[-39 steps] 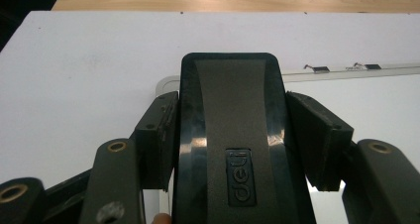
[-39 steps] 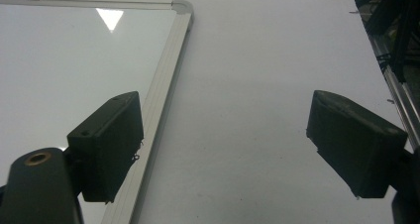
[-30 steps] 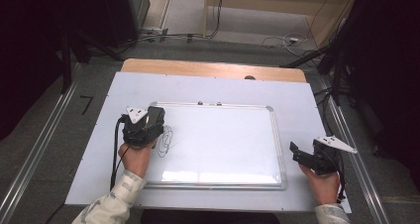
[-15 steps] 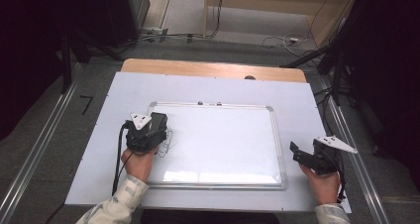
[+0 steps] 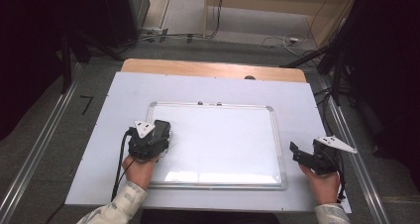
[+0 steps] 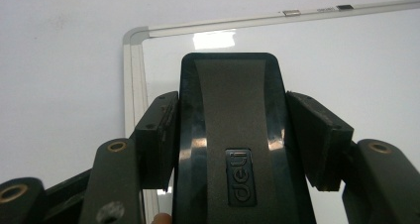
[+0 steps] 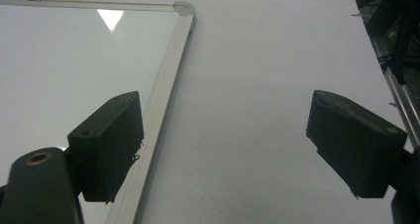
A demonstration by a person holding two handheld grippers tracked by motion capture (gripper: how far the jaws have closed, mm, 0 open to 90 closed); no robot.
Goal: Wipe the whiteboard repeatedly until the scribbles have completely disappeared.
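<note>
While the left gripper [image 5: 154, 135] is clamping the black eraser [image 6: 230, 135] over the whiteboard [image 5: 223, 140], the right gripper [image 7: 223, 149] is idling wide open beside its frame.

The whiteboard [image 5: 223, 140] is flat and mostly bare, so a hand can slide across it. The left gripper [image 5: 157, 135] with its eraser [image 6: 229, 135] sits at the board's left side. The table [image 5: 297, 100] around the board is wide open.

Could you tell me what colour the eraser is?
Black eraser, clearest in the left gripper view.
</note>
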